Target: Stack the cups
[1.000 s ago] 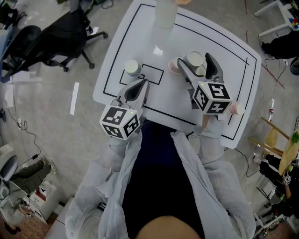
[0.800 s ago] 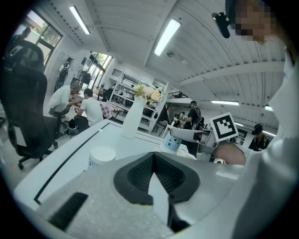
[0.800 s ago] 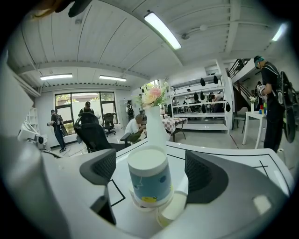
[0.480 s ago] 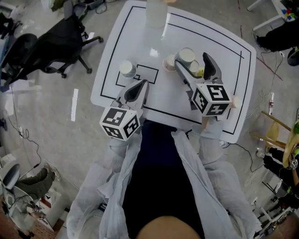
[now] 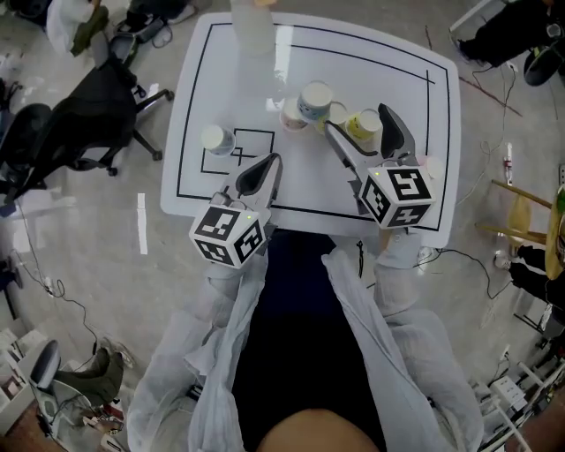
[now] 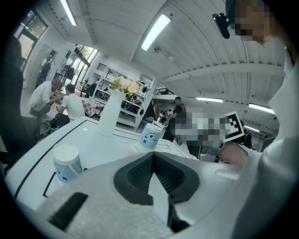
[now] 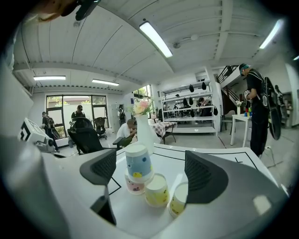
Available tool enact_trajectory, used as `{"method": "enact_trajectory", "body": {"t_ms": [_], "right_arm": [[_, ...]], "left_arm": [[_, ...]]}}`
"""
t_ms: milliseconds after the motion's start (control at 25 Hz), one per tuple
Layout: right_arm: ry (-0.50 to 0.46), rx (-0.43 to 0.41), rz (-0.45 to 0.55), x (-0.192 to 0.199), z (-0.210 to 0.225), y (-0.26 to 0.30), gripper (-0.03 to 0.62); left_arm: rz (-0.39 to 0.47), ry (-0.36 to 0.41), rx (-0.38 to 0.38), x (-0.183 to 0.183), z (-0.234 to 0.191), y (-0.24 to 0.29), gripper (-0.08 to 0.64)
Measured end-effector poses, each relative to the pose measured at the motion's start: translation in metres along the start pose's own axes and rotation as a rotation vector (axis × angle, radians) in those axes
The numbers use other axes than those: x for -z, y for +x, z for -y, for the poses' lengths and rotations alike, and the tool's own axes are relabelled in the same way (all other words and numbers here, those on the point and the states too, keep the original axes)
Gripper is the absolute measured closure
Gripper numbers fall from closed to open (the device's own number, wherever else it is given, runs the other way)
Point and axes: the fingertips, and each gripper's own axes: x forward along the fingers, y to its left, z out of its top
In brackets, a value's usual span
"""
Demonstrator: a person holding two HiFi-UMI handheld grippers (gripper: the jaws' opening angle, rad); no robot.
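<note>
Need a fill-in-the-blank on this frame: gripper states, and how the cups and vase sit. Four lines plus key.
1. The right gripper has its jaws ___, pressing on nothing.
2. The left gripper has its jaws ___.
3. The upside-down blue paper cup in the cluster rests on top of a ___ paper cup.
4. The tall white vase at the far side of the table holds ___.

Missing words: open; shut; pink; flowers.

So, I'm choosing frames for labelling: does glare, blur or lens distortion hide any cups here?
Head view: glare streak on the table beside the washed-out vase; cups unaffected. Left gripper view: fisheye bending, dark corners, lone cup clear. Right gripper view: same bending, bright ceiling lights, clustered cups sharp.
</note>
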Motion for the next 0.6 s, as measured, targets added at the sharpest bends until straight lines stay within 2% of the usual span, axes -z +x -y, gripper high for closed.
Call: {"method": "enact_trajectory", "body": {"t_ms": [600], "right_arm": [[0.060, 0.221, 0.012, 0.023, 0.064, -0.084, 0.133]], "left_arm": [[-0.086, 0.050, 0.184, 0.015, 0.060, 0.043, 0.557]]}}
